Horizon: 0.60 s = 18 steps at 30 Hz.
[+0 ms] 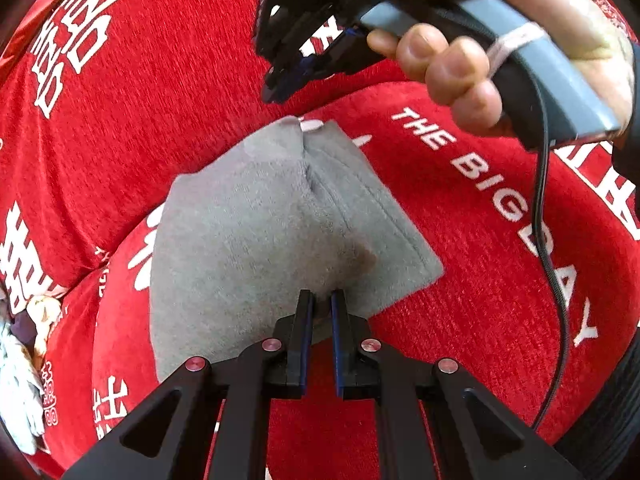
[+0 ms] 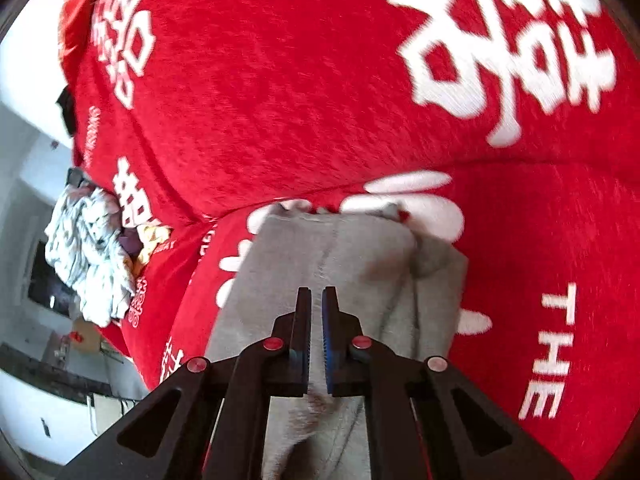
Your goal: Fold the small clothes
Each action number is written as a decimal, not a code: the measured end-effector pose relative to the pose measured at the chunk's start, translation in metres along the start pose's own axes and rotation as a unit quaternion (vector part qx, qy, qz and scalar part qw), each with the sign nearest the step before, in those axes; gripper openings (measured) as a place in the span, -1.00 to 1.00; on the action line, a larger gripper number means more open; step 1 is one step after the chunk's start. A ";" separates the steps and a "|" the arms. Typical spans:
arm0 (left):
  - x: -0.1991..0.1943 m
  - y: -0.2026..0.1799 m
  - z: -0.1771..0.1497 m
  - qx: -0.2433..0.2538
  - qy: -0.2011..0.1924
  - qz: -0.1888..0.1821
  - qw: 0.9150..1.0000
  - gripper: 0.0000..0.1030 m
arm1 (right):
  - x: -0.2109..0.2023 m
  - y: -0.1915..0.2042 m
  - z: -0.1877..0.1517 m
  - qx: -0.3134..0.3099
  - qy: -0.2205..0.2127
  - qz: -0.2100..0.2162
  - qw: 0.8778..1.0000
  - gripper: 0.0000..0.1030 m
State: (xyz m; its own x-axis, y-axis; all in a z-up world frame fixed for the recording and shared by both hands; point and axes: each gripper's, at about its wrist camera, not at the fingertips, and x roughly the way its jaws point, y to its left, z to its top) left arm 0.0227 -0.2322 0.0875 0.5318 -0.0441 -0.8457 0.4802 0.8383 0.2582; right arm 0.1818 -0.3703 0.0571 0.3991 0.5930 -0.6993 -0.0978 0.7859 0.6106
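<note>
Your left gripper (image 1: 321,300) is clamped on the near edge of the grey garment (image 1: 256,240), its fingers pinching a tuck of fleece. Your right gripper (image 2: 316,296) hangs above the same cloth with its jaws drawn together and nothing visibly caught between them; in the left wrist view your right hand (image 1: 500,44) carries it beyond the garment's far end. The garment lies already doubled on the red sofa cover (image 1: 500,240), long axis running away from you toward the backrest. The left hand is nearer. No containers are present; a loose heap of other clothes (image 2: 92,252) waits off to the left.
</note>
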 end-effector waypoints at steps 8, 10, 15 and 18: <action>0.001 0.006 0.001 -0.011 0.007 -0.018 1.000 -0.80 | 0.014 -0.030 -0.017 0.060 0.025 0.068 0.996 0.20; 0.002 0.006 0.001 -0.014 0.010 -0.018 1.000 -0.80 | 0.022 -0.036 -0.019 0.072 0.031 0.058 0.995 0.20; 0.004 0.004 -0.001 -0.013 0.012 -0.015 1.000 -0.80 | 0.037 -0.047 -0.019 0.098 0.043 0.087 0.990 0.20; 0.006 0.004 -0.002 -0.014 0.016 -0.015 1.000 -0.80 | 0.044 -0.041 -0.019 0.079 0.047 0.085 0.992 0.20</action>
State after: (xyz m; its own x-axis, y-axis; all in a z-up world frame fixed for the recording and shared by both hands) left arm 0.0269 -0.2279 0.0827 0.4943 -0.0527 -0.8677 0.4757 0.8518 0.2193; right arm 0.1858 -0.3726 -0.0056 0.3013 0.7342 -0.6084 -0.0096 0.6403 0.7680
